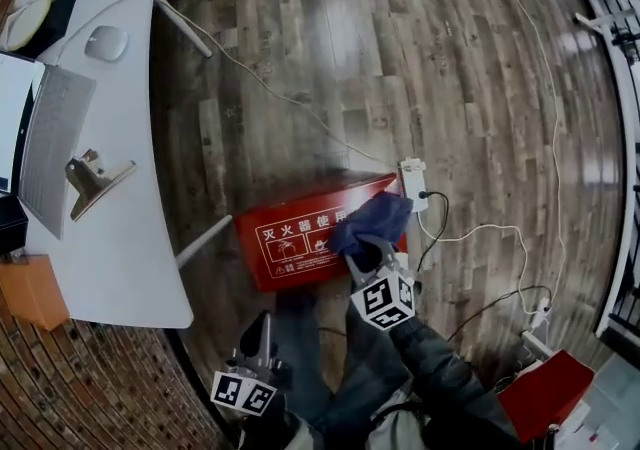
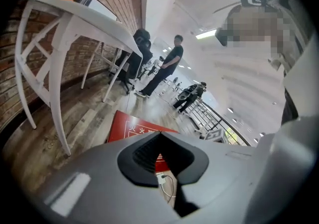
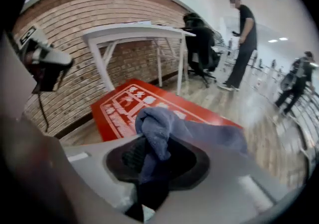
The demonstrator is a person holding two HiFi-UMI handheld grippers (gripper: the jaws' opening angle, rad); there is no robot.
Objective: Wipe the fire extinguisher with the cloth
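One wooden floor (image 1: 400, 58) is seen, with one white tabletop (image 1: 130, 238) along its left side. One red fire extinguisher box (image 1: 290, 238), printed in white, is laid flat on the floor just beside a tabletop leg (image 1: 203, 240). Its right end is covered by one blue cloth (image 1: 375, 218). Two claws are counted. The cloth is pinched between the closed jaws of the right claw (image 1: 362, 256), and a fold is bunched above them. The left claw (image 2: 160, 136) is held low and near the person, apart from the box, jaws brought together on nothing. One keyboard (image 1: 50, 148) and one mouse (image 1: 106, 42) are carried by the tabletop. One white power strip (image 1: 413, 181) is set at the box's far right corner.
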